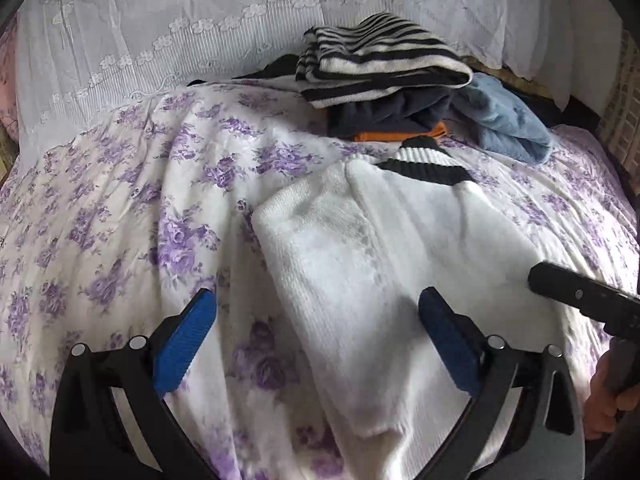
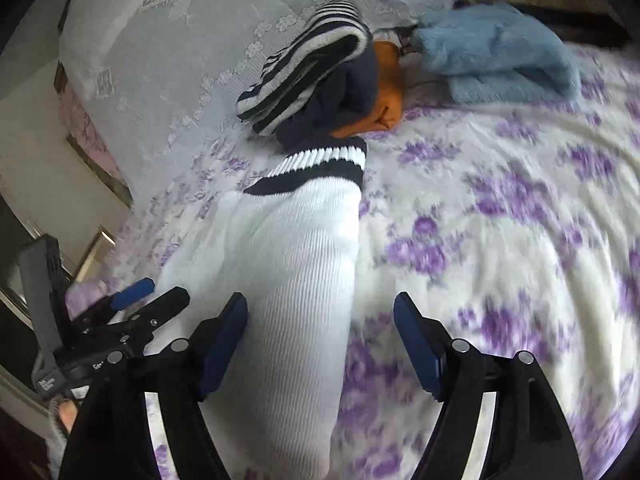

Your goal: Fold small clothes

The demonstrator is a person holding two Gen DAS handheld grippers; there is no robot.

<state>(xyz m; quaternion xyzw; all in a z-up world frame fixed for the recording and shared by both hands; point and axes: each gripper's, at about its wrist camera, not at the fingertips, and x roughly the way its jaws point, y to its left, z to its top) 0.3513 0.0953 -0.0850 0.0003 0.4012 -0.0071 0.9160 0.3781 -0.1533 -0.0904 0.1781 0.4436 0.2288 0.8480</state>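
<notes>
A white knit garment [image 1: 384,248] with a black-and-white striped cuff [image 1: 424,162] lies folded lengthwise on the floral bed cover; it also shows in the right wrist view [image 2: 288,264]. My left gripper [image 1: 320,312] is open, its jaws wide apart over the garment's near left edge, holding nothing. My right gripper [image 2: 320,320] is open over the garment's near right edge, holding nothing. The right gripper shows at the right edge of the left wrist view [image 1: 580,296]. The left gripper shows at the left of the right wrist view [image 2: 136,300].
A stack of folded clothes [image 1: 384,76] (striped, dark navy, orange) sits at the back of the bed [image 1: 120,208], with a light blue fluffy garment [image 1: 504,120] to its right. A lace-covered pillow [image 1: 160,20] lies behind. Furniture stands left of the bed [image 2: 36,152].
</notes>
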